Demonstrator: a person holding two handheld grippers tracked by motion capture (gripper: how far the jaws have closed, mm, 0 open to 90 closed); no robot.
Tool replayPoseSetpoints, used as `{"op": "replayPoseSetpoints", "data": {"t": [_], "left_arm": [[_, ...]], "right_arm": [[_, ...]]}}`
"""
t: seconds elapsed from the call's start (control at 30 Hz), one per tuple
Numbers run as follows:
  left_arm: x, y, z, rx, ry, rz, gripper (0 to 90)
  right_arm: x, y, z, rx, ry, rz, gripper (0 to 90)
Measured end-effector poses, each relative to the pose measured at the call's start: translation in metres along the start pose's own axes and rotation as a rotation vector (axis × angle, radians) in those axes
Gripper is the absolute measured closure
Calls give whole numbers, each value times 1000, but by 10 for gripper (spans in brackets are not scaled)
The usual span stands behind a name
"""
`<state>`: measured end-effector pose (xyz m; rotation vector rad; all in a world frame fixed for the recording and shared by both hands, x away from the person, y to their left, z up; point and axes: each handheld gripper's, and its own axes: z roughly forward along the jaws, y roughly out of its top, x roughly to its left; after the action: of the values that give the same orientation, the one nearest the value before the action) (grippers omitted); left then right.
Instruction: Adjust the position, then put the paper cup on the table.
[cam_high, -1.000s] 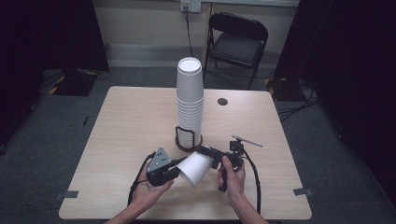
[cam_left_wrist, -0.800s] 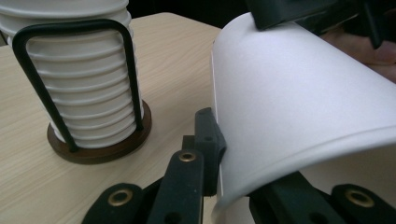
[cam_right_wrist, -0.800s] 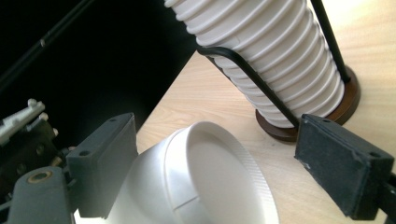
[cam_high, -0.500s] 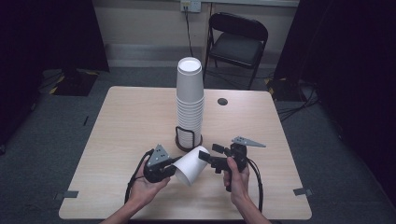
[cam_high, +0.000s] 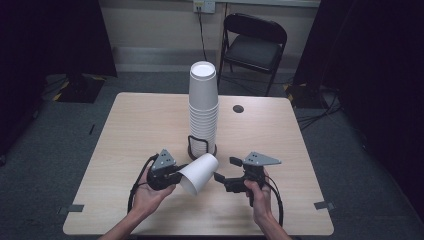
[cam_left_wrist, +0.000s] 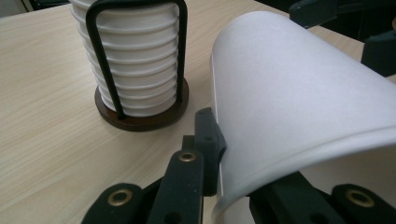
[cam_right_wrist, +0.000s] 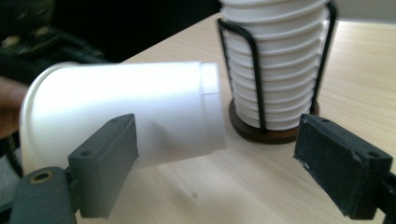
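White paper fills our left gripper (cam_high: 167, 175): its jaws pinch the rim wall of a single paper cup (cam_high: 199, 173), one jaw inside the mouth and one outside, as we see in the left gripper view. The cup is held on its side above the table (cam_high: 125, 135), its closed bottom pointing up toward the stack. Our right gripper (cam_high: 223, 171) sits just beside the cup's bottom end, jaws spread wide and apart from the cup, which lies ahead of them in the right gripper view. Just beyond both grippers stands the stack of cups (cam_high: 203, 107), upright in a black wire holder (cam_high: 202, 146) on a round dark base.
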<state>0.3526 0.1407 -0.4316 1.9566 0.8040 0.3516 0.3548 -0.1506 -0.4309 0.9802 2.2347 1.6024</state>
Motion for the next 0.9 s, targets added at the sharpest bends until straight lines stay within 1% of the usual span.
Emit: {"op": "replayPoseSetpoints", "data": {"t": [0.03,0.07,0.1,0.13,0.17,0.2,0.23,0.27,0.3,0.33,0.37,0.4,0.47,0.5,0.53,0.57,0.6,0.63,0.67,0.7,0.73,0.77,0.8,0.83,0.87,0.9], "left_arm": [[0,0,0,0,0,0,855],[0,0,-1,4,-2,-3,855],[0,0,-1,4,-2,-3,855],[0,1,-1,8,-4,0,855],[0,2,-1,17,-4,0,855],[0,2,-1,17,-4,0,856],[0,4,-2,20,-7,4,855],[0,4,-2,20,-7,4,855],[0,4,-2,23,-11,1,855],[1,5,-3,33,-10,4,855],[1,5,-3,33,-10,4,855],[2,5,-2,41,-16,8,855],[2,5,-2,56,-7,17,856],[2,5,-2,56,-7,17,856],[3,5,-1,65,-11,16,856],[3,5,-1,71,-21,11,856],[3,5,0,73,-18,20,856],[2,5,0,77,-17,28,856],[1,6,0,74,5,43,856],[1,6,0,74,5,43,856],[-2,7,1,84,11,62,857],[-2,8,1,86,17,64,857],[-2,8,1,86,17,64,857],[-3,9,1,92,11,64,857],[-3,11,1,99,8,72,857],[-3,11,1,99,8,72,858]], "right_arm": [[0,0,0,0,0,0,131],[3,-1,-1,6,6,-40,131],[3,-1,-1,6,6,-40,131],[5,-1,-1,4,-3,-60,130],[9,-3,-2,9,-5,-100,128],[9,-3,-2,9,-5,-100,128],[12,-6,-2,14,-4,-131,131],[12,-6,-2,14,-4,-131,131],[16,-7,-3,28,-12,-168,130],[17,-8,-4,35,-8,-183,130],[17,-8,-4,35,-8,-183,130],[21,-8,-4,50,-18,-227,137],[23,-9,-5,67,-30,-260,152],[23,-9,-5,67,-30,-260,152],[25,-10,-5,72,-38,-282,166],[26,-11,-3,90,-69,-332,175],[27,-12,-2,96,-74,-351,170],[29,-12,-2,103,-98,-385,158],[31,-12,-1,104,-103,-416,159],[32,-12,-1,112,-107,-435,159],[34,-12,-1,123,-129,-481,158],[36,-13,-1,128,-132,-514,156],[36,-13,-1,128,-132,-514,156],[37,-12,-1,133,-123,-522,151],[40,-12,0,143,-135,-568,150],[40,-12,0,143,-135,-568,150]]}}
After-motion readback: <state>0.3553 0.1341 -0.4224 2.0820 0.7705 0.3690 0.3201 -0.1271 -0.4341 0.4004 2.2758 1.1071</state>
